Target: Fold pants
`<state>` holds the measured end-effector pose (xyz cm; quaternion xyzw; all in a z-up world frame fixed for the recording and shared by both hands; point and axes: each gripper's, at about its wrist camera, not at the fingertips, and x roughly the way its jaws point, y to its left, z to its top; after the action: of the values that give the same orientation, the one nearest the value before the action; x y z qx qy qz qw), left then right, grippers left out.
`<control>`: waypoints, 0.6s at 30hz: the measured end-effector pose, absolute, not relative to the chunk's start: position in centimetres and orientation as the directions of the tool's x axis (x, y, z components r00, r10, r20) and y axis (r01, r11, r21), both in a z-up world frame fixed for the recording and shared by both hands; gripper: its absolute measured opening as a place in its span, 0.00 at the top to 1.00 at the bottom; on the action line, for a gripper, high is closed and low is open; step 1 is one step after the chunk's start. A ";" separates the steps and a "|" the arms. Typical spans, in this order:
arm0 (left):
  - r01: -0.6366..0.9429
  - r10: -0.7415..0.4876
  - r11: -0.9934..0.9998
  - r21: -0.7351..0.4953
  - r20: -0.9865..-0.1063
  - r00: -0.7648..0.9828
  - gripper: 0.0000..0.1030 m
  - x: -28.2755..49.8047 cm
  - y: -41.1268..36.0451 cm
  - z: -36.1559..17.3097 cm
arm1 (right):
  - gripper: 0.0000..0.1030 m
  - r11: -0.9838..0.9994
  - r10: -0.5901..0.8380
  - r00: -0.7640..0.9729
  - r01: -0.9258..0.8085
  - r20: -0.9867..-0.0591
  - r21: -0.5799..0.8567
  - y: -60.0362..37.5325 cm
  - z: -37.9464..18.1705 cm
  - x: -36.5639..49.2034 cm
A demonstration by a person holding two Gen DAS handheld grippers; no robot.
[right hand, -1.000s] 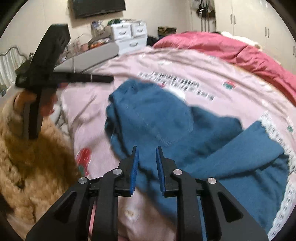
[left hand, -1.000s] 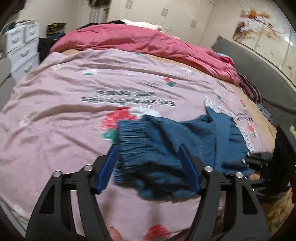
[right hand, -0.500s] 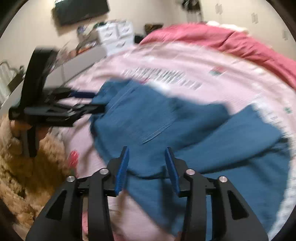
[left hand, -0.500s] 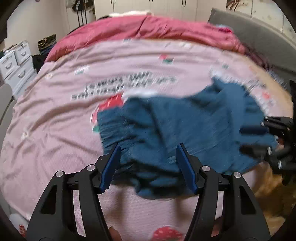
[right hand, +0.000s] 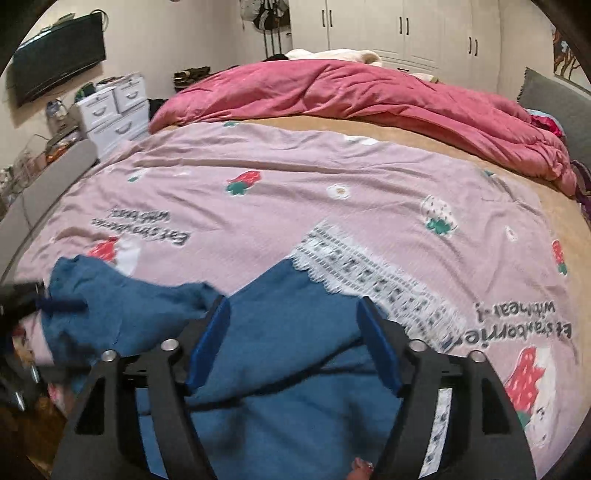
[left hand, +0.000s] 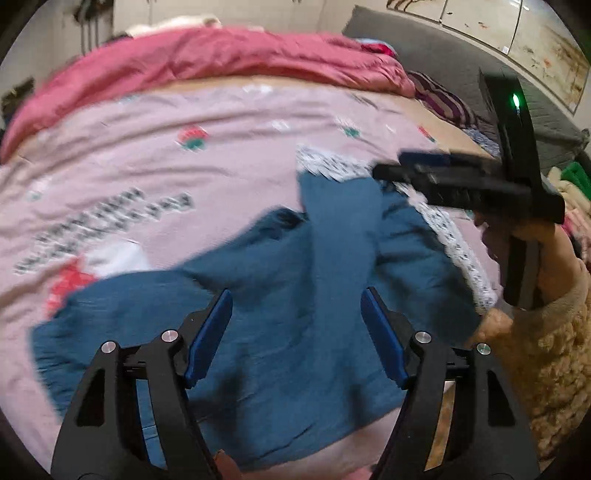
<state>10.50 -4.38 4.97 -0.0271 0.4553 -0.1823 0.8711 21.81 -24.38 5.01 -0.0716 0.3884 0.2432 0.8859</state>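
Note:
Blue pants [left hand: 295, 280] lie crumpled on the pink strawberry-print bedspread [left hand: 147, 162], one leg reaching toward the lace strip. My left gripper [left hand: 295, 317] hovers over the middle of the pants. Its jaws are opening and no cloth is between the blue pads. In the right wrist view the pants [right hand: 295, 325] fill the lower centre. My right gripper [right hand: 293, 328] stands above them with its jaws opening wide and gripping nothing. The right gripper [left hand: 439, 173] also shows in the left wrist view, held by a hand in a fuzzy tan sleeve [left hand: 546, 350]. The left gripper [right hand: 40, 301] is a blur at the left edge.
A rumpled red duvet [right hand: 369, 96] lies along the far side of the bed. White drawers [right hand: 114, 110] and a wall TV [right hand: 55, 55] stand at the left. Wardrobes [right hand: 388, 29] line the back wall, and a grey headboard [left hand: 424, 48] is at the right. A white lace strip [right hand: 369, 273] crosses the bedspread.
Both grippers swept sideways along the bed toward the pant legs. The right jaws went from nearly shut to wide, and the left jaws widened a little. The pants lie more spread out.

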 end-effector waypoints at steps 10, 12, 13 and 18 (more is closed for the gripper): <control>0.221 -0.341 0.938 -0.265 -0.816 0.467 0.67 12.2 -5.3 -0.6 | 0.23 0.886 0.315 0.540 -0.463 -0.781 0.037 -21.0 3.2 28.5; 0.243 -0.330 0.940 -0.240 -0.818 0.470 0.74 11.9 -5.7 -0.5 | 0.23 0.893 0.286 0.529 -0.449 -0.799 0.022 -19.8 2.5 30.0; 0.254 -0.331 0.939 -0.234 -0.820 0.468 0.74 11.7 -5.9 -0.4 | 0.23 0.898 0.269 0.528 -0.440 -0.806 0.012 -19.2 2.1 30.7; 0.291 -0.341 0.931 -0.222 -0.816 0.466 0.75 11.0 -6.4 0.0 | 0.24 0.920 0.185 0.513 -0.391 -0.838 -0.036 -17.4 0.1 34.3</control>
<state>11.01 -6.35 0.00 -0.0258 0.4825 -0.1846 0.8558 34.28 -17.37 0.08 -0.1109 0.4645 0.1671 0.8626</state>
